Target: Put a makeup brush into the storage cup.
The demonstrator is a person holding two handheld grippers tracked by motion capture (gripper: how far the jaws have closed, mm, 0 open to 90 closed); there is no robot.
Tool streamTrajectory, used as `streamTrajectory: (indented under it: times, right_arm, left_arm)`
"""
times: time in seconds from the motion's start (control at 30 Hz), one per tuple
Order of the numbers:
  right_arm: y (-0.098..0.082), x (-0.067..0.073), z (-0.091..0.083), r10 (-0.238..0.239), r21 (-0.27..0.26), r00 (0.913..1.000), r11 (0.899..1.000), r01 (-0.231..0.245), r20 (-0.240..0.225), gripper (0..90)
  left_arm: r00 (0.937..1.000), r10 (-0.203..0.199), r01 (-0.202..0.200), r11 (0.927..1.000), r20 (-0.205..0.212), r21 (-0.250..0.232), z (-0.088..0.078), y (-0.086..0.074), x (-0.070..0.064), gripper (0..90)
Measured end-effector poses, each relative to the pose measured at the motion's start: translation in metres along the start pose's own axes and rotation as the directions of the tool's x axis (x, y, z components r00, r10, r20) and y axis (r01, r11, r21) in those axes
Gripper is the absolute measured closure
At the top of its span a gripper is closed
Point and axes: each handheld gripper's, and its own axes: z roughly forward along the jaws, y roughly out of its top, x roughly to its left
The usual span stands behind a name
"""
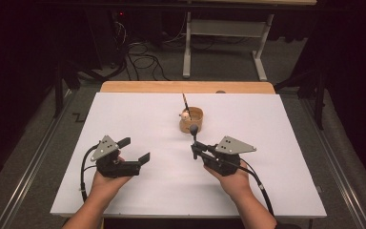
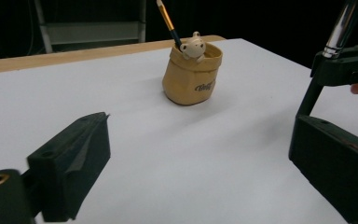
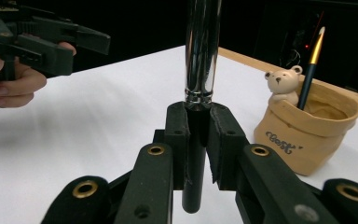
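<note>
My right gripper (image 1: 194, 150) (image 3: 198, 126) is shut on the black handle of a brush (image 1: 193, 131) (image 3: 201, 51) with a chrome collar, and holds it upright with the dark head on top. Just beyond it stands a tan pouch-shaped holder (image 1: 191, 120) (image 2: 191, 74) (image 3: 307, 135) with a small bear figure (image 2: 195, 46) (image 3: 282, 84) on its rim and a black-and-gold pencil (image 1: 185, 101) (image 2: 168, 21) (image 3: 311, 65) leaning inside. My left gripper (image 1: 136, 149) (image 2: 200, 135) hovers at the left, jaws wide open, nothing between them.
A white board (image 1: 138, 114) covers the wooden table (image 1: 186, 87), whose far edge shows behind it. Past the table are a dark floor with cables (image 1: 143, 59) and the legs of a white frame (image 1: 187, 52). In the left gripper view the right gripper (image 2: 345, 70) sits close at the right edge.
</note>
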Motion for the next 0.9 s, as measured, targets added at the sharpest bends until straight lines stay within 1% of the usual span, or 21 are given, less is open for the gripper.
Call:
streamTrajectory:
  times: [0.07,0.1,0.13,0.2,0.27,0.37,0.43,0.47,0.5,0.6,0.67,0.73,0.8,0.83,0.9]
  right_arm:
    - [0.000,-0.002,-0.001,-0.006,0.000,0.9999,1.000,0.006,0.009,80.6]
    - [0.000,-0.002,-0.002,0.003,0.002,0.9999,1.000,-0.003,0.013,80.5]
    - [-0.001,-0.003,-0.002,-0.003,-0.002,0.9999,1.000,0.003,0.013,80.5]
    - [-0.001,-0.004,-0.003,0.000,-0.004,0.9999,1.000,0.000,0.015,80.5]
    - [-0.001,-0.005,-0.004,-0.006,0.003,0.9996,1.000,0.006,0.026,80.5]
    - [-0.001,-0.007,-0.005,-0.006,-0.004,0.9994,1.000,0.006,0.033,80.6]
    - [-0.001,-0.009,-0.007,-0.005,-0.005,0.9991,1.000,0.005,0.042,80.6]
    - [-0.001,-0.010,-0.008,-0.007,-0.007,0.9990,1.000,0.007,0.045,80.6]
    - [-0.001,-0.011,-0.008,0.000,-0.014,0.9990,1.000,0.001,0.045,80.5]
    - [-0.001,-0.014,-0.010,-0.004,-0.015,0.9984,1.000,0.005,0.056,80.6]
    - [0.000,-0.015,-0.012,0.007,-0.019,0.9983,1.000,-0.006,0.059,80.6]
    - [0.000,-0.018,-0.013,0.003,-0.020,0.9979,1.000,-0.002,0.065,80.6]
    - [0.000,-0.020,-0.014,0.007,-0.025,0.9970,1.000,-0.005,0.076,80.6]
    - [0.000,-0.021,-0.015,0.013,-0.033,0.9972,0.999,-0.010,0.074,80.6]
    - [0.000,-0.023,-0.017,0.019,-0.031,0.9960,0.999,-0.016,0.087,80.5]
  left_arm:
    - [1.0000,-0.007,0.007,1.0000,0.000,-0.002,0.000,-0.001,0.001,1.7]
    - [1.0000,0.001,-0.001,1.0000,-0.006,-0.004,-0.001,-0.003,0.002,1.1]
    - [0.9999,0.005,-0.005,1.0000,-0.009,-0.002,-0.001,-0.004,0.002,0.6]
    - [0.9999,0.009,-0.009,1.0000,-0.013,0.001,0.000,-0.006,0.002,0.2]
    - [0.9993,0.028,-0.028,0.9996,-0.024,0.000,0.000,-0.007,0.000,0.2]
    - [0.9989,0.037,-0.037,0.9993,-0.027,0.000,-0.001,-0.007,0.000,0.2]
    - [0.9995,0.026,-0.026,0.9997,-0.019,-0.001,-0.001,-0.008,0.000,0.1]
    - [0.9994,0.031,-0.030,0.9995,-0.017,0.004,-0.001,-0.008,0.001,0.2]
    - [0.9995,0.027,-0.027,0.9996,-0.016,-0.001,-0.002,-0.008,0.001,0.2]
    - [0.9998,0.018,-0.018,0.9998,-0.010,-0.009,-0.002,-0.009,0.001,0.1]
    - [0.9998,0.017,-0.017,0.9998,-0.012,-0.008,-0.002,-0.009,0.002,0.2]
    - [0.9997,0.019,-0.019,0.9998,-0.013,-0.004,-0.003,-0.010,0.003,0.2]
    - [0.9999,0.011,-0.011,0.9999,-0.010,-0.006,-0.002,-0.011,0.003,0.2]
    - [0.9999,0.008,-0.008,0.9999,-0.009,-0.007,-0.002,-0.011,0.003,0.2]
    - [0.9999,0.006,-0.007,0.9999,-0.010,-0.008,-0.002,-0.011,0.004,0.2]
